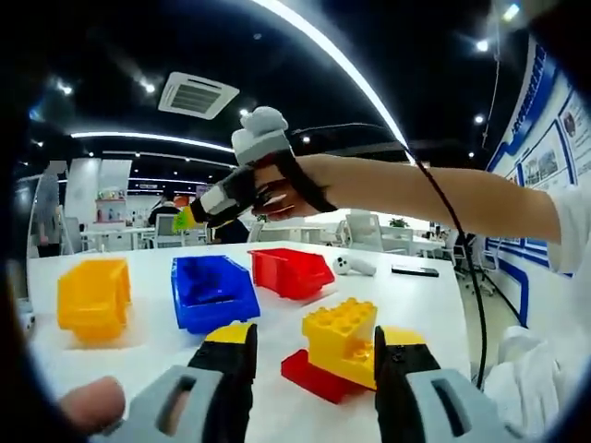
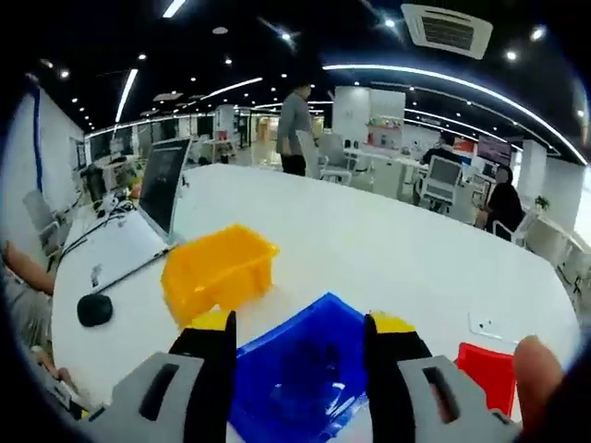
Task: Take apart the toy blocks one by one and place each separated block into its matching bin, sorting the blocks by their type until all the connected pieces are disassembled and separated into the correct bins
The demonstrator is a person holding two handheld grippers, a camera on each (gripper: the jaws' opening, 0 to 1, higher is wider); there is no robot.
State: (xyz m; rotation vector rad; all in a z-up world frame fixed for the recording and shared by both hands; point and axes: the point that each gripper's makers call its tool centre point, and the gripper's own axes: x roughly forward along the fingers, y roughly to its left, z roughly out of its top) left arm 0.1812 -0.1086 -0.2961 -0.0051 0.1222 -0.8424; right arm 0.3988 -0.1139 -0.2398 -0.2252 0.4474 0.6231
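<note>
A yellow block [image 1: 340, 337] sits clipped on a flat red block [image 1: 314, 377] on the white table [image 1: 416, 305]. My left gripper [image 1: 316, 349] stands open around the pair, the yellow block close against its right jaw. Beyond stand a yellow bin [image 1: 92, 295], a blue bin [image 1: 214, 291] and a red bin [image 1: 291, 272]. A hand holds my right gripper [image 1: 196, 214] in the air above the bins. In the right gripper view my right gripper [image 2: 300, 337] is open and empty over the blue bin [image 2: 300, 378], with the yellow bin [image 2: 220, 272] at left and the red bin [image 2: 485, 374] at right.
A white handheld device [image 1: 354, 266] and a black phone [image 1: 416, 271] lie behind the red bin. An open laptop [image 2: 164, 189] and a black round object [image 2: 93, 309] sit at the table's left edge. A person [image 2: 295, 125] stands at the far side.
</note>
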